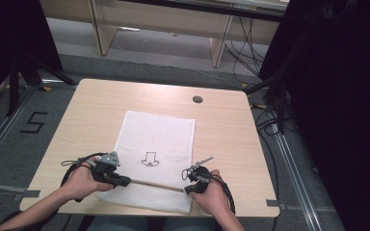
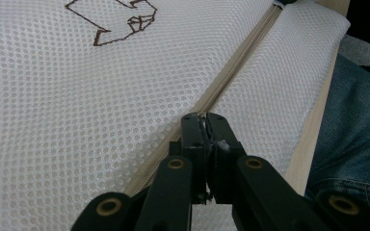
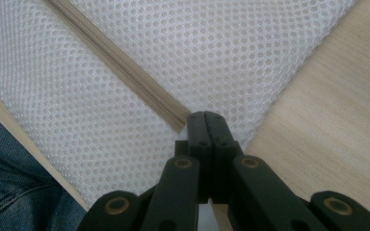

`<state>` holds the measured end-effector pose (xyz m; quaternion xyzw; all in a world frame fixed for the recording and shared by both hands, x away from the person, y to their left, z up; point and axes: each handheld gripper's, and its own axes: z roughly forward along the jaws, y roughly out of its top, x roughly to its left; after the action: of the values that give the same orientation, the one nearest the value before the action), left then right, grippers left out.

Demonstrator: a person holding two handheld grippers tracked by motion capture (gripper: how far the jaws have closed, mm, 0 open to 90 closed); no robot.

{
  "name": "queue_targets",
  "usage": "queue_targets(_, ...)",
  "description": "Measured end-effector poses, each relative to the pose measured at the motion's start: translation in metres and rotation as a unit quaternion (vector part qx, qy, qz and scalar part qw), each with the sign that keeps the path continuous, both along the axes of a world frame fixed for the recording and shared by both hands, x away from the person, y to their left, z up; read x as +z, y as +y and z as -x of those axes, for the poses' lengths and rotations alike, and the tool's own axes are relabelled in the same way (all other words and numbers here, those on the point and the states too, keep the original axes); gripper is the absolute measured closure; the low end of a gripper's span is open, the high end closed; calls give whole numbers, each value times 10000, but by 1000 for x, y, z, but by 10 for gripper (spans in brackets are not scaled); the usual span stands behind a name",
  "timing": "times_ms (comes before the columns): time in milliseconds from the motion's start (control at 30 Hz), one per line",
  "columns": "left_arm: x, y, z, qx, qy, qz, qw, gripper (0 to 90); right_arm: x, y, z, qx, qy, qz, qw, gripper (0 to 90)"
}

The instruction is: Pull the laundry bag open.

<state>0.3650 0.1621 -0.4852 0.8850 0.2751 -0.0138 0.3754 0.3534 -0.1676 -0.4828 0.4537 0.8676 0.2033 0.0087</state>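
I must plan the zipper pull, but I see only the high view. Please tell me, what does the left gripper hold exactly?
Observer: In the left gripper view, the left gripper is shut on a small pale piece at the zipper, probably the pull tab.
Operator: And the right gripper?
Observer: The right gripper is shut just past the zipper's end, against the mesh bag; whether it pinches the fabric I cannot tell.
Operator: Is the zipper open?
Observer: Ahead of the left gripper it looks closed.
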Motion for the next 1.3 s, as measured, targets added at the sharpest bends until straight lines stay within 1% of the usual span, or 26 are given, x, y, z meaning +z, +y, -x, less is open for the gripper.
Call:
queue_targets(33,0,0,0,0,0,0,10000,871,0,0,0,0,0,0,10000,900)
queue_targets(67,0,0,0,63,8,-24,10000,871,-1,-1,-2,137,-94,-35,9999,900)
queue_targets(167,-1,6,-1,80,-4,-43,10000,871,-1,-1,-2,142,-86,-45,9999,900)
queue_targets(300,-2,20,-2,281,15,-131,9995,872,-1,-1,-1,79,-49,-30,10000,900)
queue_targets(333,-2,24,-2,375,38,-147,9992,871,-1,-1,-2,146,-79,-41,9999,900)
queue_targets(400,-3,33,-2,476,43,-163,9987,871,-1,-1,-2,141,-77,-43,9999,900)
queue_targets(433,-3,37,-2,538,60,-182,9984,871,0,-1,-1,29,-12,-23,10000,900)
queue_targets(500,-3,46,-3,629,-13,-278,9976,871,0,0,0,1,26,-16,10000,900)
queue_targets(533,-3,49,-2,749,40,-276,9968,872,0,0,0,7,38,-14,10000,900)
queue_targets(600,-2,59,-3,791,-52,-590,9951,872,0,0,0,-1,20,-9,10000,900)
queue_targets(633,-3,63,-3,873,-45,-704,9937,872,0,0,0,6,-8,4,10000,900)
queue_targets(667,-4,67,-3,865,-28,-772,9933,872,0,0,0,-2,-4,2,10000,900)
queue_targets(700,-5,69,-2,1021,57,-717,9922,872,0,0,0,-2,-4,2,10000,900)
queue_targets(733,-5,73,-3,920,61,-810,9924,872,-1,-1,-2,138,-91,-36,9999,900)
queue_targets(767,-7,72,-1,1103,132,-655,9916,872,-1,-1,-2,143,-96,-36,9998,900)
queue_targets(800,-7,72,-1,1107,102,-751,9910,872,-1,-1,-2,148,-94,-41,9998,900)
queue_targets(833,-6,71,0,1072,103,-799,9910,872,-1,-1,-2,149,-134,-31,9998,900)
queue_targets(867,-6,73,-1,822,79,-1064,9909,872,-1,-1,-2,149,-175,-10,9997,900)
queue_targets(900,-6,73,-1,822,79,-1064,9909,872,-1,-1,-2,149,-175,-10,9997,900)
queue_targets(933,-9,69,1,1060,84,-846,9907,872,-1,0,-1,77,-123,-13,9999,900)
queue_targets(967,-7,71,0,893,83,-986,9911,872,-1,-1,-2,80,-147,2,9999,900)
queue_targets(1000,-7,72,-1,804,90,-1057,9911,871,-1,-2,-4,95,-200,15,9998,900)
queue_targets(1100,-8,72,-1,762,97,-1047,9915,871,0,-2,-4,42,-188,56,9998,900)
queue_targets(1133,-8,72,-1,746,96,-1029,9918,871,-1,-2,-6,139,-259,50,9996,900)
queue_targets(1167,-8,72,-1,705,71,-1019,9923,870,-1,-2,-5,79,-227,40,9997,900)
queue_targets(1300,-9,73,-2,676,100,-936,9933,863,-1,-4,-5,62,-325,13,9995,900)
